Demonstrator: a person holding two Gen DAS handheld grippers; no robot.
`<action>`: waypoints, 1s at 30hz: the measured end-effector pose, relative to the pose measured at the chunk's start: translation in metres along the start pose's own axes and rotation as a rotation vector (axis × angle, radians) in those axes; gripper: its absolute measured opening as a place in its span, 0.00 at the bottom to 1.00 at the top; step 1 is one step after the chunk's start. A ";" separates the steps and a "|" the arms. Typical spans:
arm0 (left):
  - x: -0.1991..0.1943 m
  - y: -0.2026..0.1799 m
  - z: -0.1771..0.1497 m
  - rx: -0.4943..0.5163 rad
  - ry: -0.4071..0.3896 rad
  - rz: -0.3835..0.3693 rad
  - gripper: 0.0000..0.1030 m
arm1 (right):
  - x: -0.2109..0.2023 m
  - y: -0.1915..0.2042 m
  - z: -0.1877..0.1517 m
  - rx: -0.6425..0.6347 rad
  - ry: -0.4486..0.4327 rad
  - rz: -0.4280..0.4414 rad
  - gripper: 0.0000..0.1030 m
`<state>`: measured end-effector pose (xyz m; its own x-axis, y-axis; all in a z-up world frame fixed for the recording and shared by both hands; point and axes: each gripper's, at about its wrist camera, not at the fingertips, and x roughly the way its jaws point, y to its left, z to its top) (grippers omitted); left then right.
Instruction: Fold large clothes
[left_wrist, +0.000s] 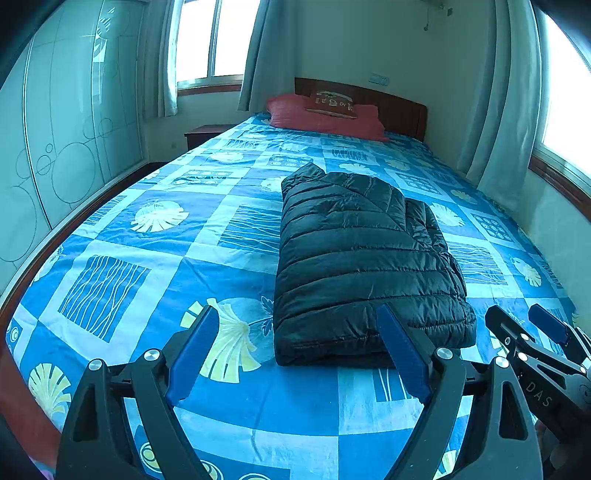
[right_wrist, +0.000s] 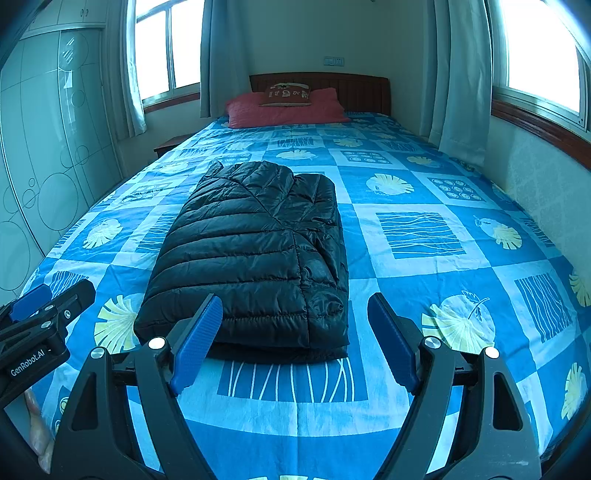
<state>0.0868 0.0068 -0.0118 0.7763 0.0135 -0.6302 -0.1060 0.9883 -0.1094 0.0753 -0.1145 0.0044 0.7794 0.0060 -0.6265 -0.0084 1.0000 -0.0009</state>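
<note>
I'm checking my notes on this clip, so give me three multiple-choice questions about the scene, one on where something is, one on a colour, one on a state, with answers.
1. Where does the jacket lie?
A. on the bedspread
B. on the nightstand
C. on the pillow

2. What colour is the pillow at the headboard?
A. green
B. red
C. white

3. How are the two tongs?
A. both open
B. both shut on the jacket
C. one shut

Answers:
A, the black puffer jacket lies folded on the blue bedspread.
B, the pillow is red.
A, the left tongs and right tongs are spread wide, holding nothing.
</note>
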 end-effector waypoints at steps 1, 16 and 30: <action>0.000 0.000 0.000 0.001 -0.001 0.000 0.84 | 0.000 0.000 0.000 0.000 0.000 0.000 0.78; -0.005 -0.002 0.003 0.028 -0.015 0.024 0.84 | 0.000 0.000 0.000 0.000 0.000 0.001 0.78; -0.014 -0.014 0.011 0.066 -0.066 -0.003 0.84 | 0.001 0.000 -0.002 -0.002 0.000 0.001 0.78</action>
<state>0.0847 -0.0050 0.0071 0.8159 0.0187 -0.5779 -0.0643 0.9962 -0.0586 0.0749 -0.1148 0.0026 0.7795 0.0068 -0.6264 -0.0105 0.9999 -0.0022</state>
